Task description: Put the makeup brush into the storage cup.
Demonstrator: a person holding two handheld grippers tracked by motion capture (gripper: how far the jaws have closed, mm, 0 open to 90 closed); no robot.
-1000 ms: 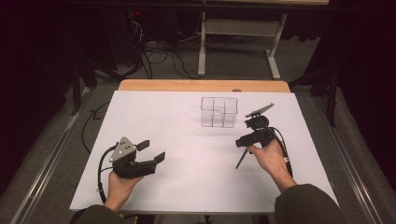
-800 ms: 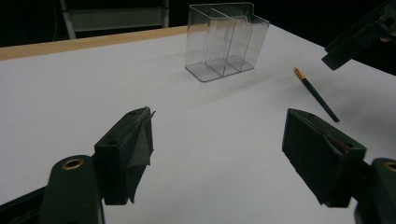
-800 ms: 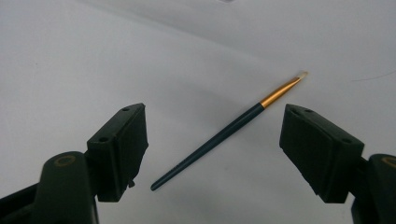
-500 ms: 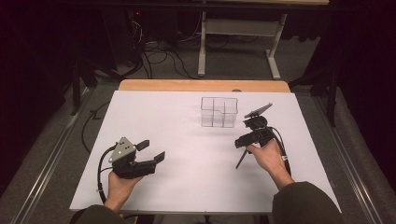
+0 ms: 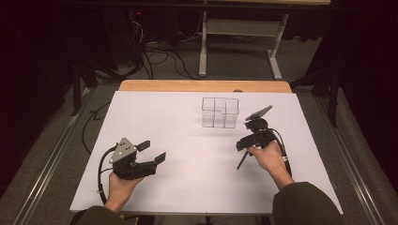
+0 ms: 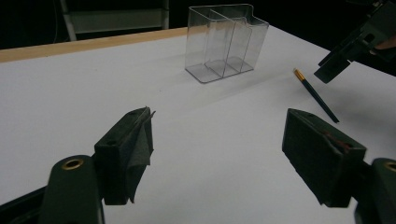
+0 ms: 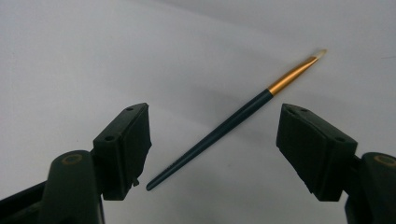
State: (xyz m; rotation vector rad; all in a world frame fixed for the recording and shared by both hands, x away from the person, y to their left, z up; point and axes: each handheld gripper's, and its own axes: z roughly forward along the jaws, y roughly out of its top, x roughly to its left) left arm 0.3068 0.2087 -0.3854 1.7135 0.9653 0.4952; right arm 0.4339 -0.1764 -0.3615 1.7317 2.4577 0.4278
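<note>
So the right gripper (image 7: 212, 140) has its jaws wide open with nothing in them, hanging right over the paintbrush (image 7: 233, 121), which lies flat on the white table top (image 5: 187, 117) between the two jaws but touching neither; its own view shows the dark blue handle, gold ferrule and pale tip, while from the high view it's just a thin dark stick by the right hand (image 5: 267, 157) near the table's right edge. The left gripper (image 5: 152, 152) sits toward the front left corner, also gaping and empty, well apart from the brush. Its view catches the clear divided organizer (image 6: 226, 42) toward the back edge, and I can't read any writing anywhere.
</note>
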